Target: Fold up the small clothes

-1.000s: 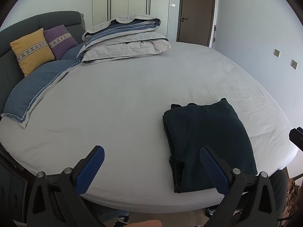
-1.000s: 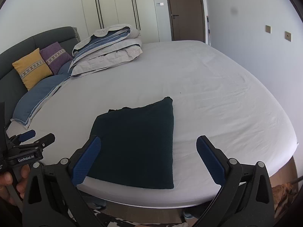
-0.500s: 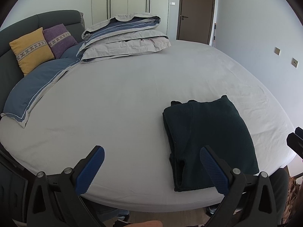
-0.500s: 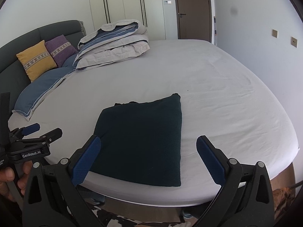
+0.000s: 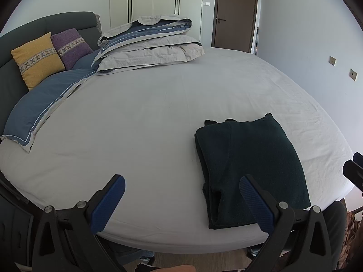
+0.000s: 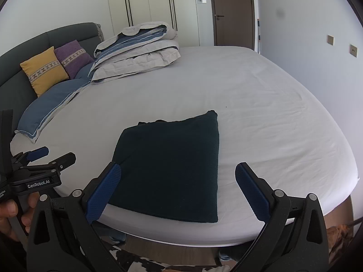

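Observation:
A dark green garment [image 5: 251, 165] lies folded into a flat rectangle near the bed's front edge, also seen in the right wrist view as the same garment [image 6: 172, 163]. My left gripper [image 5: 181, 201] hangs open in front of the bed, to the left of the garment, holding nothing. My right gripper [image 6: 177, 192] is open too, its blue pads straddling the garment's near edge from above without touching it. The left gripper's body [image 6: 38, 172] shows in the right wrist view at lower left, held by a hand [image 6: 13, 213].
The white bed sheet [image 5: 147, 117] spreads wide around the garment. A folded duvet [image 5: 149, 45] sits at the back, with a blue pillow [image 5: 43, 106] and yellow and purple cushions [image 5: 36, 59] against the dark headboard. A door and wardrobes stand behind.
Both grippers have drifted slightly; the garment sits a bit further right in the right wrist view. The garment itself lies still and both grippers stay open.

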Available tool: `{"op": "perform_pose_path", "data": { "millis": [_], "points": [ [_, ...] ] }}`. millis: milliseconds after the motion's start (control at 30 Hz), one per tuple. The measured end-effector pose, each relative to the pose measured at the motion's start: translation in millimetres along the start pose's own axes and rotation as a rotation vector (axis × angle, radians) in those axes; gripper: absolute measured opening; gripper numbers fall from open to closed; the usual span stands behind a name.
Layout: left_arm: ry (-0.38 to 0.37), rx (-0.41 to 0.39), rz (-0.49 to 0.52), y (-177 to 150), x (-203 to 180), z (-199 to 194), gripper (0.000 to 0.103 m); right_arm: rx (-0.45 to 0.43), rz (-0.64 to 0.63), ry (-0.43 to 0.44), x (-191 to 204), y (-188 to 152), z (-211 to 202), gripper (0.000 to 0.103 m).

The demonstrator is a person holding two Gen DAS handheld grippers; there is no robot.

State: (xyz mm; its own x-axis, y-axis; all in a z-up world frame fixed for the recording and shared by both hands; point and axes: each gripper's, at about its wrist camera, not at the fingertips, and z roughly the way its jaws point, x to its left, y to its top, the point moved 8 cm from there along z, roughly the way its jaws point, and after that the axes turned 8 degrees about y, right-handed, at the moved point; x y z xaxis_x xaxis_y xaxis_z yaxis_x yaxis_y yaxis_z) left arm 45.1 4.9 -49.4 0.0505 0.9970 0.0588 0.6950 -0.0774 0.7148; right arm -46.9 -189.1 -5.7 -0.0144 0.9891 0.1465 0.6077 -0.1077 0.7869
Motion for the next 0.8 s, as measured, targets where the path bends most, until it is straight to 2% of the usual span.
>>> {"op": "perform_pose_path", "data": {
  "millis": [800],
  "points": [
    [-0.001,0.000,0.003,-0.4,-1.9,1.4,0.103,0.006,-0.004,0.008,2.1,-2.7,-0.1,0.103]
  ]
}}
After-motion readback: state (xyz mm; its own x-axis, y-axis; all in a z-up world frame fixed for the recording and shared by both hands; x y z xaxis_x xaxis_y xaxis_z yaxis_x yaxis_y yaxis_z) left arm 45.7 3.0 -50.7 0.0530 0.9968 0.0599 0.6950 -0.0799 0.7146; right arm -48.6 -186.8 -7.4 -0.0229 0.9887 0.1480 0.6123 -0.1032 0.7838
